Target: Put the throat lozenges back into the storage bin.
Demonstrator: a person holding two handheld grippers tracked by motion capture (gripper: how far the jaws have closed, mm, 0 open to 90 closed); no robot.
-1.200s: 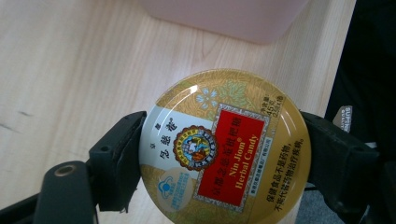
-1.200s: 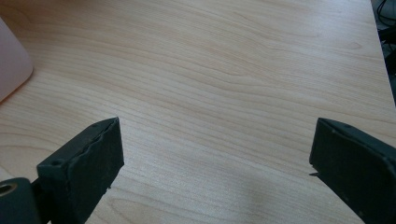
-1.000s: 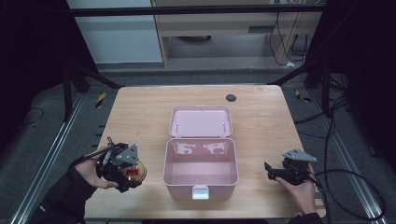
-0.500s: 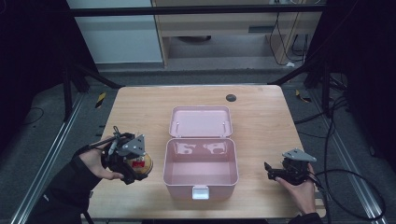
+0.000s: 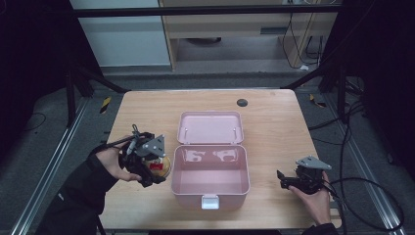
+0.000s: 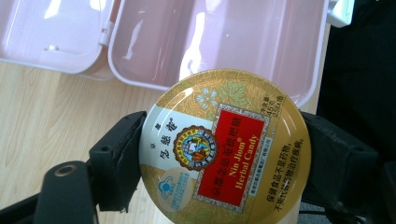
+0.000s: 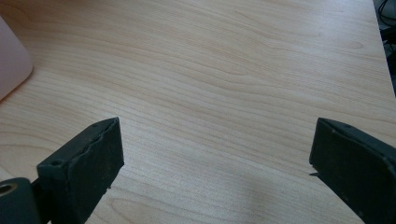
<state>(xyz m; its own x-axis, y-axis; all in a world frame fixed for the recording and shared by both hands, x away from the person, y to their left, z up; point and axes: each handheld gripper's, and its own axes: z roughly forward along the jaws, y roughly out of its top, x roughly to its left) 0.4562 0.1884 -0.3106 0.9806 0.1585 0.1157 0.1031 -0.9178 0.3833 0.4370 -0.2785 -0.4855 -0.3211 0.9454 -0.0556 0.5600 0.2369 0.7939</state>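
Observation:
A round gold candy tin point(image 6: 224, 149) with a red label sits clamped between the two black jaws of my left gripper point(image 5: 151, 169), held above the table just left of the box. In the high view the tin point(image 5: 159, 166) peeks out under the gripper's grey plate. The pink box point(image 5: 210, 182) lies open at the table's middle, its lid point(image 5: 210, 127) flat behind it and its inside bare. My right gripper point(image 5: 286, 180) rests low near the front right of the table, jaws wide apart over bare wood, nothing between them point(image 7: 215, 158).
A small dark round spot point(image 5: 242, 103) marks the wooden table point(image 5: 274, 127) behind the lid. The box's white latch point(image 5: 209, 201) faces the front edge. A corner of the pink box point(image 7: 11, 60) shows at the left of the right gripper view.
My left gripper has lifted with the tin and moved up and right, closer to the open box. The right gripper has stayed where it was.

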